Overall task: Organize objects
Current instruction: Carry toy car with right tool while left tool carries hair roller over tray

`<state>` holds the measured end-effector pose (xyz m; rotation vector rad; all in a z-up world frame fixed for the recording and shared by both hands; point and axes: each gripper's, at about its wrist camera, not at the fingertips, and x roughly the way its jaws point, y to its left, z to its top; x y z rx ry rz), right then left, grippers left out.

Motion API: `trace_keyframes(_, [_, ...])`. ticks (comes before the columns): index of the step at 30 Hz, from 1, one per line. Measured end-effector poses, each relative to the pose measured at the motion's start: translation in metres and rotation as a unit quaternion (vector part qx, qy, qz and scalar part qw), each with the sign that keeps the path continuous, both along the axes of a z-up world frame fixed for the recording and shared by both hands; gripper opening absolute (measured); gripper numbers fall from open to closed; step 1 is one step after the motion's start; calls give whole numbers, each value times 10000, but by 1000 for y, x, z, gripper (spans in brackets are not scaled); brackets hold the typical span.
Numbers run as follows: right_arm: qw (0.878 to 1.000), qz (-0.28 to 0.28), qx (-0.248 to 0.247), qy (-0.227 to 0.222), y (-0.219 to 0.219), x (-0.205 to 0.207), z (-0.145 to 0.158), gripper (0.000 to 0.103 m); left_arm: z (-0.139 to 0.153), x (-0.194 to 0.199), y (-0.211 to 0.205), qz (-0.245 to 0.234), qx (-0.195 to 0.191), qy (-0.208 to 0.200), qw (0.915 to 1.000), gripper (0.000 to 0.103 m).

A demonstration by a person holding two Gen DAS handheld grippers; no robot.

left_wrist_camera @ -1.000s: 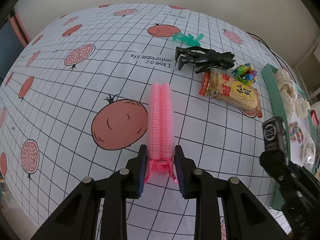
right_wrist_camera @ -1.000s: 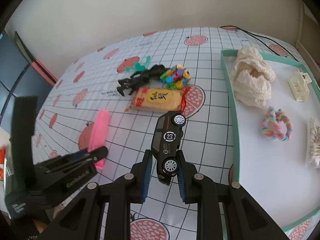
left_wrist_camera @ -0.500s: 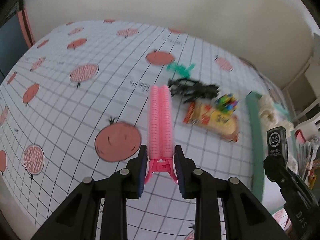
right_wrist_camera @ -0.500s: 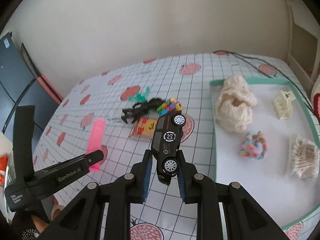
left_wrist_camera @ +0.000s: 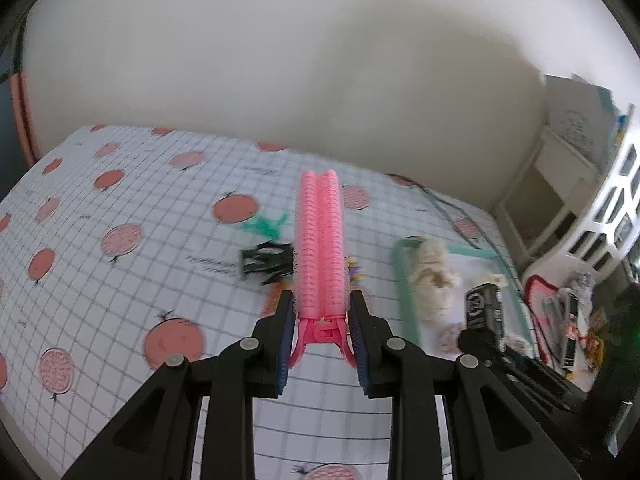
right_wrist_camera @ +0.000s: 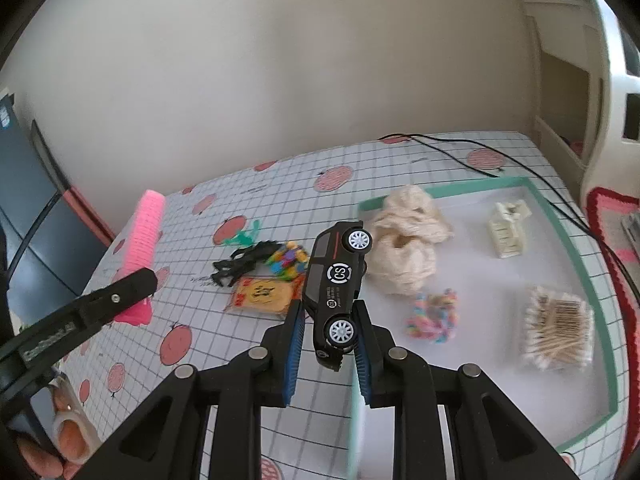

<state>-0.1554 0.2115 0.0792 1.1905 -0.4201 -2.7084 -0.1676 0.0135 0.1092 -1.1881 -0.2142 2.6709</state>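
Observation:
My left gripper (left_wrist_camera: 320,312) is shut on a long pink hair clip (left_wrist_camera: 320,244), held in the air above the gridded tablecloth; the same pink hair clip (right_wrist_camera: 142,240) shows at left in the right wrist view. My right gripper (right_wrist_camera: 326,322) is shut on a black toy car (right_wrist_camera: 338,280), lifted nose-up near the left rim of the white tray (right_wrist_camera: 576,240) with its teal border. On the cloth lie a black figure (right_wrist_camera: 240,264), a green figure (right_wrist_camera: 244,236), a multicoloured toy (right_wrist_camera: 286,260) and a yellow snack pack (right_wrist_camera: 262,294).
The tray holds a cream lace bundle (right_wrist_camera: 404,244), a cream claw clip (right_wrist_camera: 506,230), a pastel scrunchie (right_wrist_camera: 432,316) and a pack of cotton swabs (right_wrist_camera: 558,332). A black cable (right_wrist_camera: 480,160) crosses the far table. White shelving (left_wrist_camera: 600,208) stands at right. A hand (right_wrist_camera: 60,448) shows at bottom left.
Both grippers have risen and tilted up, lifting the pink clip off the cloth and carrying the car toward the tray's left rim. The loose items on the cloth have not moved.

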Motion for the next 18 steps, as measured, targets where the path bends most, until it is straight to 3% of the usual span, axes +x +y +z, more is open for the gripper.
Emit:
trace_keyframes(8, [9991,-408,-19,-84,39,6,-6,25,2,6,54,-545,144,88,9984,28])
trace_keyframes(18, [9949,-971,-24,-260,87,14,-17,25,-24,11,102,-874,205,-285,9956,28])
